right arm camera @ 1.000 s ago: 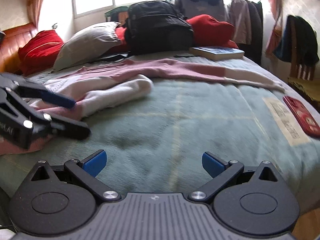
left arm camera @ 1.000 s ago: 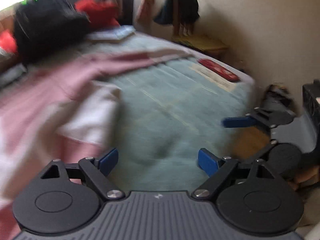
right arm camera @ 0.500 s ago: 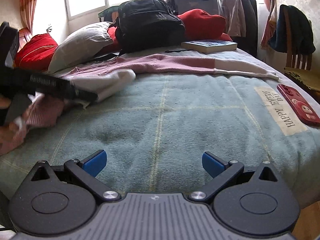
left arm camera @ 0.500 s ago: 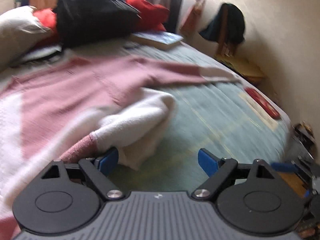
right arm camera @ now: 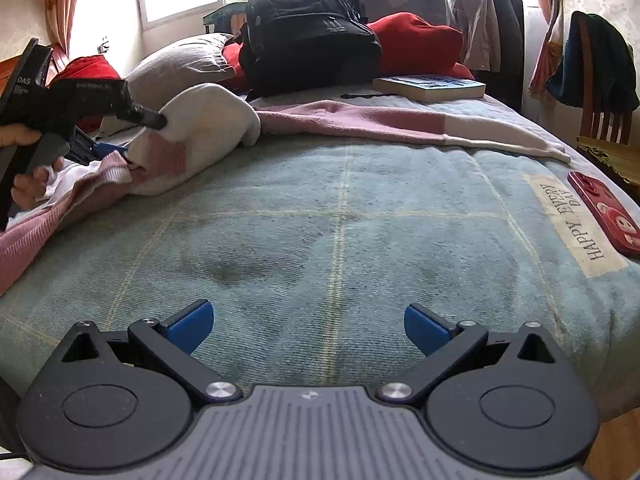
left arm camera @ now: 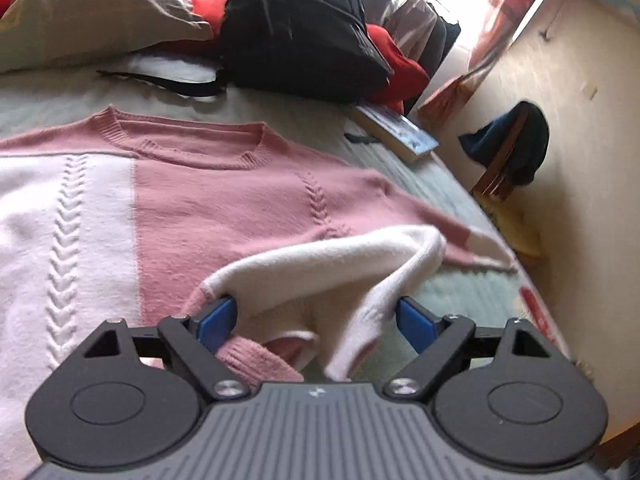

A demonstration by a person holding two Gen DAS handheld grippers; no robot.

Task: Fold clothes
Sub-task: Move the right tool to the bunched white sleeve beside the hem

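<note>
A pink and white knit sweater (left arm camera: 224,200) lies spread on the bed, neckline toward the pillows. A bunched white and pink sleeve (left arm camera: 320,264) is folded back over its lower edge. My left gripper (left arm camera: 316,316) stands open, and this bunched sleeve lies between its blue pads (left arm camera: 216,316) without being squeezed. From the right wrist view the left gripper (right arm camera: 136,136) straddles the white bunch (right arm camera: 208,116), with a hand (right arm camera: 28,184) on its handle. The sweater's other sleeve (right arm camera: 400,120) stretches right across the bed. My right gripper (right arm camera: 308,324) hangs open over the bare teal blanket (right arm camera: 340,220).
At the head of the bed sit a black backpack (right arm camera: 308,28), a grey pillow (right arm camera: 180,68), red cushions (right arm camera: 416,40) and a book (right arm camera: 432,86). A red phone (right arm camera: 604,212) lies near the bed's right edge. A chair draped with clothes (right arm camera: 600,76) stands beside the bed.
My left gripper has swung from the bed's right side over to the sweater and rolled; the bunched sleeve now lies between its open fingers. The right gripper has stayed put.
</note>
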